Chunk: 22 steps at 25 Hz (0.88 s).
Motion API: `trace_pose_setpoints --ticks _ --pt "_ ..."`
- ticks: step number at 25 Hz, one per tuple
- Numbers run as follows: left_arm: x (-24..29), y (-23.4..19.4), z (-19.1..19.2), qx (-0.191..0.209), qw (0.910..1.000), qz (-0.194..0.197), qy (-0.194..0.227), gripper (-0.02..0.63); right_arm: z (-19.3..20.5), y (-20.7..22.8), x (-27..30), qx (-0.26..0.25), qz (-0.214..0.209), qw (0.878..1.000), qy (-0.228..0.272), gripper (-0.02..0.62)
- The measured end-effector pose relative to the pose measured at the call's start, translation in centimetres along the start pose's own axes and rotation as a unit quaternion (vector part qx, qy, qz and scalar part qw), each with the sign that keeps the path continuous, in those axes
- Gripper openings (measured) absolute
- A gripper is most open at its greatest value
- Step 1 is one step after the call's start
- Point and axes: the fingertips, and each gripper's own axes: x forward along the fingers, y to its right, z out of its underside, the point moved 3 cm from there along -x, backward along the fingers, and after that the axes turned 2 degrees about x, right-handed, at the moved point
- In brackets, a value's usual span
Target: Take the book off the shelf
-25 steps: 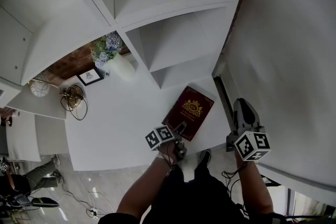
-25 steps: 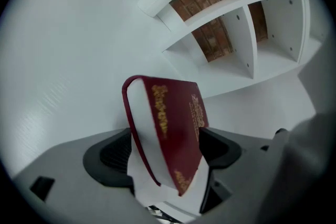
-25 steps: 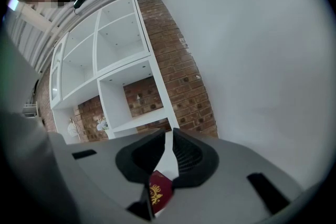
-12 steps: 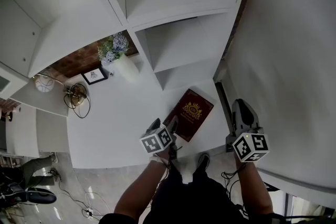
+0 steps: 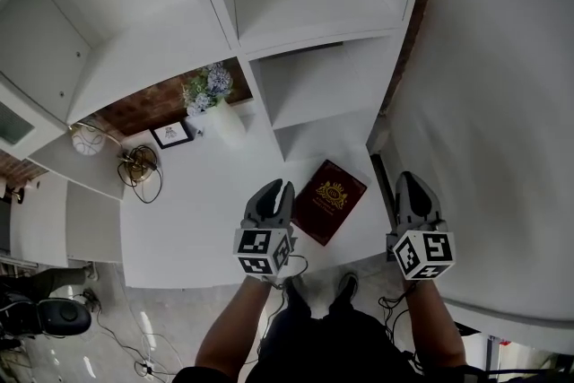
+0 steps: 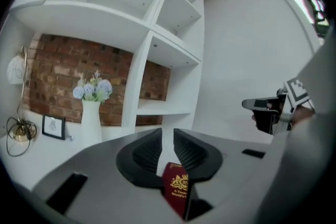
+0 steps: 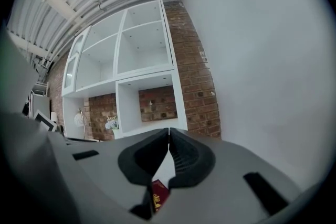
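Observation:
A dark red book (image 5: 330, 200) with a gold crest lies flat on the white counter (image 5: 197, 211), below the white shelf unit (image 5: 305, 58). My left gripper (image 5: 278, 191) hovers just left of the book without touching it. Its jaws are closing to a narrow slit with nothing between them. In the left gripper view the book (image 6: 177, 189) shows under the left gripper (image 6: 167, 140). My right gripper (image 5: 408, 185) hangs to the right of the book, near the white wall, shut and empty. Below the right gripper (image 7: 168, 138) in its own view, a corner of the book (image 7: 159, 194) shows.
A white vase of blue flowers (image 5: 215, 103), a small framed picture (image 5: 171, 134) and a brass lamp with a cable (image 5: 139, 164) stand at the counter's back left. The wall (image 5: 502, 103) closes the right side. The floor with cables lies below the counter's front edge.
My left gripper has drawn away from the book's near corner, moving left and up, and its jaws have narrowed from wide open. The right gripper has stayed in place.

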Motion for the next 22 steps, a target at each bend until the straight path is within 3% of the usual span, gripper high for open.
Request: trace_pose_setpoints --ticks 3,10,16,22 --pt "-1.1 0.3 -2.3 0.041 0.9986 -0.007 0.033 0.035 -0.9 -0.9 -0.4 -0.011 -0.012 1.0 0.01 0.002" --pt "-3.7 0.7 -8.5 0.077 0.9917 -0.007 0.103 0.018 -4.4 -3.1 -1.7 -0.062 -0.027 0.997 0.048 0.002" --pt "-5.8 2.1 -14.1 0.131 0.9781 -0.011 0.162 0.02 -7.3 -4.3 -2.7 -0.095 -0.032 0.991 0.084 0.002" --pt "-7.2 3.4 -16.6 0.162 0.9695 -0.005 0.183 0.02 -8.8 -5.3 -3.2 -0.096 -0.039 0.989 0.102 0.002"
